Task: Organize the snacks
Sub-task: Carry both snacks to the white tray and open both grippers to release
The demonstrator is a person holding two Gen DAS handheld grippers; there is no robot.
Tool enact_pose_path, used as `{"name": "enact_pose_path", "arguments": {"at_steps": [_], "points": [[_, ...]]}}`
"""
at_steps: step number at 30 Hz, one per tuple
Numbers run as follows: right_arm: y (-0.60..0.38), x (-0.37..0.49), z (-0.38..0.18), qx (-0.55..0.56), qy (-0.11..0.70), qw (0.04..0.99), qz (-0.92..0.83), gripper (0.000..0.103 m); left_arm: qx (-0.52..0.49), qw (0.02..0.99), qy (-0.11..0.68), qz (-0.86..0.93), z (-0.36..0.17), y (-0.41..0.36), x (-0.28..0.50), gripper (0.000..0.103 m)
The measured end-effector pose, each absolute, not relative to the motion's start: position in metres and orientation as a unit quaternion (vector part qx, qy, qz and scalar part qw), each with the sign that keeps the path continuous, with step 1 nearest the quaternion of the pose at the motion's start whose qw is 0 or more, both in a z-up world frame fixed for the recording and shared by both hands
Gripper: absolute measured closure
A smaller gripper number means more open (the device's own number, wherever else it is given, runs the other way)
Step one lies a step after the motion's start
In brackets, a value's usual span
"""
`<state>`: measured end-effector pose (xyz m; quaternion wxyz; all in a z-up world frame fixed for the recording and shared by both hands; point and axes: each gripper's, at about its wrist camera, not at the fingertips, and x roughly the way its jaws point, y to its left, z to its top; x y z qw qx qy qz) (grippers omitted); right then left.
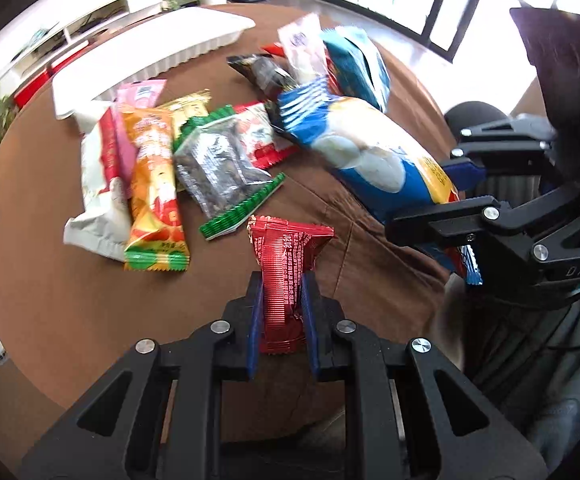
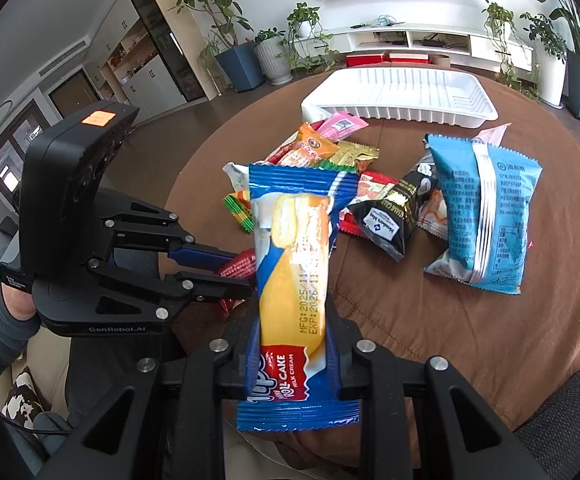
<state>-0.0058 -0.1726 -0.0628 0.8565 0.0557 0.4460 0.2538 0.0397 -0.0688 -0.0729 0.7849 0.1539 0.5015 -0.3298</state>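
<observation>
worktop – brown cloth, loose snack heap, well short of it | tray – white, empty, at far edge | cake pack – right gripper jaws clenched low on it, long axis upright; light, soft, likely crushable | red packet – left gripper jaws clenched mid-body, upright; crinkly, slippery.

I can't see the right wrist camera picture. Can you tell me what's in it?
The right gripper pinches a blue roll cake packet above a brown table. More snack packets lie beyond, before a white tray; the left gripper holds a red packet.
</observation>
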Motion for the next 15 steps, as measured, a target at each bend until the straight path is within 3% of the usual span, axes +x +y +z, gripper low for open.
{"name": "enact_pose_path", "arguments": {"at_steps": [15], "points": [[-0.243, 0.006, -0.014, 0.143, 0.396, 0.880, 0.219, 0.075, 0.020, 0.862, 0.429, -0.268, 0.002, 0.008, 0.064, 0.087]]}}
